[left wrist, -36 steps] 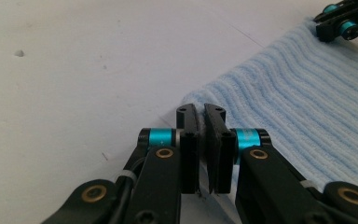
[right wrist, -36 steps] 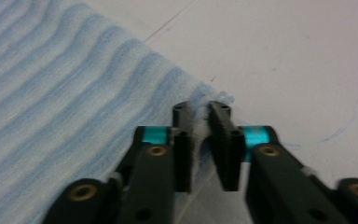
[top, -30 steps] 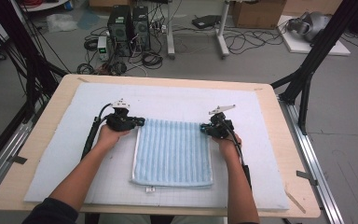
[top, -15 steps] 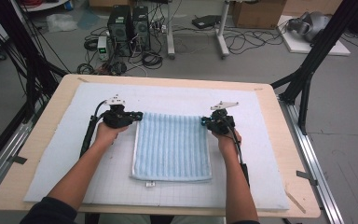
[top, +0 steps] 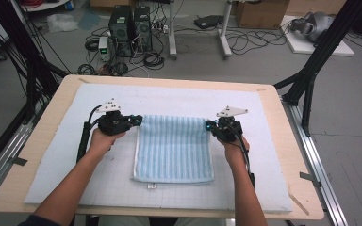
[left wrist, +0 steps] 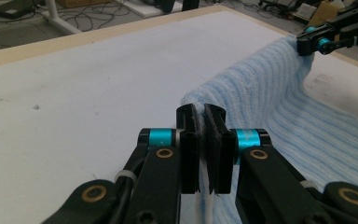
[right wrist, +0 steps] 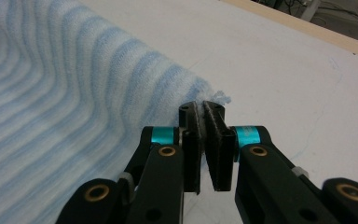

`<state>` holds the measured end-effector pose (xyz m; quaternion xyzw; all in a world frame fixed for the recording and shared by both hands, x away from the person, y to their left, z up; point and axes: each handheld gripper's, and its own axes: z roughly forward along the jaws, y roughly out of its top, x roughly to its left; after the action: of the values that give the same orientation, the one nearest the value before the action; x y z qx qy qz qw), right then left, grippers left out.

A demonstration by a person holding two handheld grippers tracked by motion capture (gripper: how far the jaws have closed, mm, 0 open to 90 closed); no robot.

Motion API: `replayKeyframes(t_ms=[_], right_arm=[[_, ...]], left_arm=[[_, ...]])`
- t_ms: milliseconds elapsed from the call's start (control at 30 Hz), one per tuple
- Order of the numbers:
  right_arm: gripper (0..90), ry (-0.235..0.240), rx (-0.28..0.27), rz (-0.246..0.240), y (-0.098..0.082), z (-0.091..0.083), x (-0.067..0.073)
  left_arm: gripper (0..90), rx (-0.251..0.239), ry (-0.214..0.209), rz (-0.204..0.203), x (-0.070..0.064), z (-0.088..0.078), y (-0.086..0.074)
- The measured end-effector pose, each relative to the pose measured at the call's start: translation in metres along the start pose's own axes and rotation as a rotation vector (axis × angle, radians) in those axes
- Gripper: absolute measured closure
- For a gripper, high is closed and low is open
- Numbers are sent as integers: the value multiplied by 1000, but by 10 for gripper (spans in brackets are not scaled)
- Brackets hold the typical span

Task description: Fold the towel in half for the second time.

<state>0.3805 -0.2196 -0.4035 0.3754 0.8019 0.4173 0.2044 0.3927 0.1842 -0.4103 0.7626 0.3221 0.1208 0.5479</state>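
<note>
A light blue striped towel lies on the white mat, its far edge lifted off the surface. My left gripper is shut on the towel's far left corner; in the left gripper view the cloth is pinched between the jaws of this gripper. My right gripper is shut on the far right corner, and the right gripper view shows the towel bunched up to the jaws of that gripper. The right gripper also appears far off in the left gripper view, holding its corner up.
The white gridded mat covers a wooden table. Black frame legs stand at the table's right and left. Computers and cables sit on the floor beyond the far edge.
Both grippers have moved away from me toward the far edge and risen slightly, drawing the towel's far edge with them and stretching it flatter.
</note>
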Motion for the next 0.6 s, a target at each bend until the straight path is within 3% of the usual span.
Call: replayKeyframes(t_ms=[267, 600], right_arm=[[857, 3, -32, -21, -13, -26, 21], [857, 5, -55, -12, -48, -48, 50]], left_arm=[[845, -33, -26, 14, -23, -20, -15], [844, -33, -58, 27, -56, -41, -45]])
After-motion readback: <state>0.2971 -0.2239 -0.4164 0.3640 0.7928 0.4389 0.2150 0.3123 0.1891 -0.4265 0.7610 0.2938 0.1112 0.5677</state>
